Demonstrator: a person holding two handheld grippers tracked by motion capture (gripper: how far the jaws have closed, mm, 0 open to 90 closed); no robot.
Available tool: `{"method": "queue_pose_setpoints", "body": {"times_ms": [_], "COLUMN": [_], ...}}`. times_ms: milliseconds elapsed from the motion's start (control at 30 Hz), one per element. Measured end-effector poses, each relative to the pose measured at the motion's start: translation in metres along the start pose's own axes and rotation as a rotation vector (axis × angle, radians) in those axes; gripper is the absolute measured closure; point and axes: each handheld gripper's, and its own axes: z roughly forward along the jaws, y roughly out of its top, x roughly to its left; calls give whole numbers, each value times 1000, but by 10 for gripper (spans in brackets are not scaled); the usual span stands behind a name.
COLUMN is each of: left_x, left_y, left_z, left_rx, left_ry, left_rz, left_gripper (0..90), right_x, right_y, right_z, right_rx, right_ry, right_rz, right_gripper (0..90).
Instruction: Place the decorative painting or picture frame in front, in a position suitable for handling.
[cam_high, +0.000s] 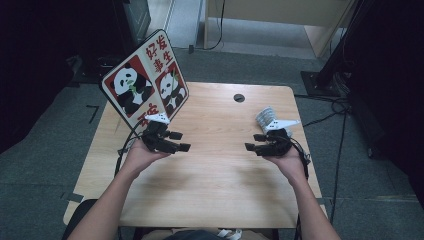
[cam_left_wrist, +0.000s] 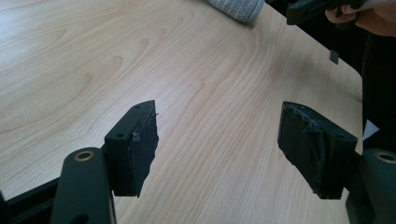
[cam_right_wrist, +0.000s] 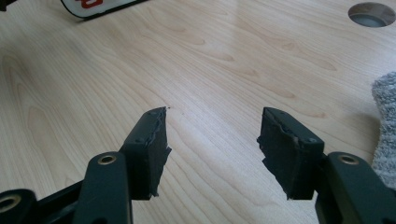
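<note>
Grey knitted cloth (cam_high: 265, 118) lies bunched on the wooden table (cam_high: 220, 175) just beyond the right claw (cam_high: 256, 142), a little to its outer side; in the right gripper view its fuzzy edge (cam_right_wrist: 385, 126) shows just off the right-hand jaw. It looks soft, light and limp, so it should sag and fold wherever it hangs free; nothing about it seems fragile or slippery. A pinch on a raised fold or on the near edge, taken deep enough that several layers sit between the pads, would likely hold best, since a thin single layer could slide out. The right claw stands apart with bare wood between its jaws. The left claw (cam_high: 180, 141) is likewise spread wide and holds nothing; the cloth (cam_left_wrist: 236, 8) lies well ahead of it, across the table. Behind the left claw a flat panda sign (cam_high: 145, 85) stands tilted, its lower edge near the table; it looks stiff and thin, better gripped at a rim
</note>
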Motion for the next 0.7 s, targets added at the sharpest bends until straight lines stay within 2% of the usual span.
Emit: {"method": "queue_pose_setpoints", "body": {"times_ms": [133, 300, 400, 533, 600, 700], "left_x": [-1, -2, -4, -3, -3, -4], "left_y": [0, 0, -1, -3, -5, -8], "left_z": [-1, -6, -10, -15, -20, -28], "left_rx": [5, 4, -4, -11, -24, -46], "left_ry": [-12, -15, 4, 8, 4, 14], "left_rz": [-15, -12, -6, -15, -26, -19], "left_gripper": [284, 303, 306, 307, 306, 314], "right_x": [-1, -3, -5, -6, -8, -9], "right_y": [1, 2, 2, 3, 4, 5], "right_z": [1, 0, 0, 0, 1, 1], "right_rx": [-4, -9, -7, -2, -4, -2], "right_ry": [2, -1, -3, -8, -8, -9], "right_rz": [8, 6, 5, 8, 7, 10], "right_gripper": [410, 404, 402, 400, 397, 396]}}
